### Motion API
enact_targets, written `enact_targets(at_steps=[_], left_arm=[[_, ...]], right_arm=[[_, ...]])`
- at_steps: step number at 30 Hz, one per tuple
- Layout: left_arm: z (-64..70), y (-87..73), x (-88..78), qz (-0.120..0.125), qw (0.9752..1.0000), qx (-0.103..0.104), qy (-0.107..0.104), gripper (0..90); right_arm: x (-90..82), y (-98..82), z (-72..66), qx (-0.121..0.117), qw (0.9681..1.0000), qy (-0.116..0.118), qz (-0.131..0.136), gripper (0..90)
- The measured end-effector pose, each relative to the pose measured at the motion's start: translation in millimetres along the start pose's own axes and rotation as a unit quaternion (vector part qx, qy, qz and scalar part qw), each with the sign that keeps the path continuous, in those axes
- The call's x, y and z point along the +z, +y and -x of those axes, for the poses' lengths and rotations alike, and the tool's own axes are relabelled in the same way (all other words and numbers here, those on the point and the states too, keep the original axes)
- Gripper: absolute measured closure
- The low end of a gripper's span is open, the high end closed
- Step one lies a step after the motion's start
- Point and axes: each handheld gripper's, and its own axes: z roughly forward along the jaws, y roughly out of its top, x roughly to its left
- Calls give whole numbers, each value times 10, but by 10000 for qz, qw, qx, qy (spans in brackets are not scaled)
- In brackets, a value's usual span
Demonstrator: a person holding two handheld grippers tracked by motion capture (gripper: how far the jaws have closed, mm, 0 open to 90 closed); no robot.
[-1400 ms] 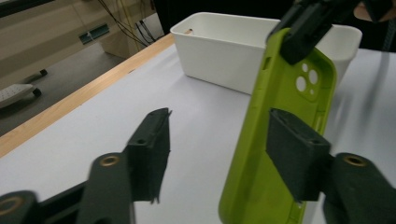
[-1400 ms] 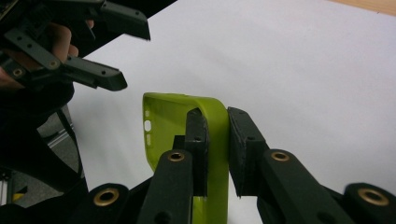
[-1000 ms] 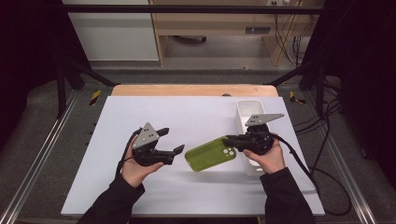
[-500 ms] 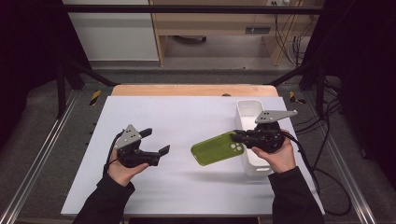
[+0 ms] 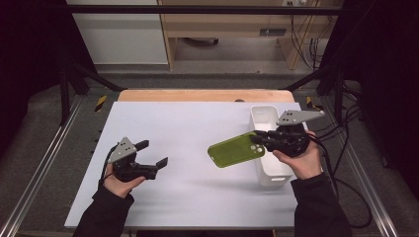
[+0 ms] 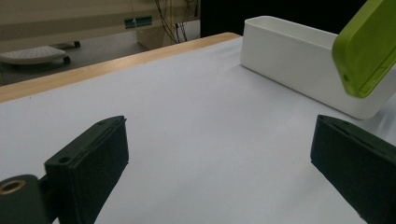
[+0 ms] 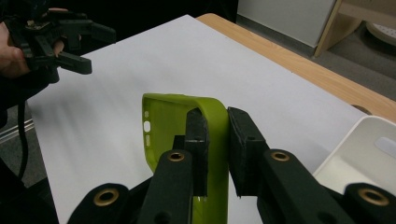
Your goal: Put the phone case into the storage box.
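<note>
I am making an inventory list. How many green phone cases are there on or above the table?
1. The green phone case is held above the white table by the right gripper, beside the white bin. The inside of the bin is partly hidden.

Table (image 5: 197, 128) is a wide rectangle w/ a white top, matte and plain. Along the far edge a strip of light wood (image 5: 197, 95) shows, same strip seen in the left gripper view past the white. One small dark mark sits on that wood strip, right of centre, can't tell what it is. On the white top stands a white bin (image 5: 269, 170), rectangular, long side running front to back, over at the right side near the edge. It's upright, open at the top, walls plain white. Floor around the table is grey.
</note>
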Motion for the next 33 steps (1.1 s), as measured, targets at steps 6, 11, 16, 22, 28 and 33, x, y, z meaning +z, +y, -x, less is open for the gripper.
enact_targets(at_steps=[6,11,16,22,28,33], left_arm=[[-83,-103,-66,2,9999,23,127,35],[-135,-176,-90,-22,9999,4,155,28],[-152,-225,-98,-36,9999,-20,155,23],[-164,-273,-98,-49,9999,-21,164,20],[-168,-302,-95,-78,9998,1,157,19],[-183,-315,-98,-106,9998,-3,165,19]], right_arm=[[-58,62,13,-84,9999,-93,20,793],[-94,131,20,-155,9997,-211,27,793],[-126,193,13,-262,9993,-266,36,793],[-174,258,14,-371,9986,-385,47,793],[-211,313,13,-456,9977,-493,47,793],[-221,359,21,-566,9966,-606,1,792]])
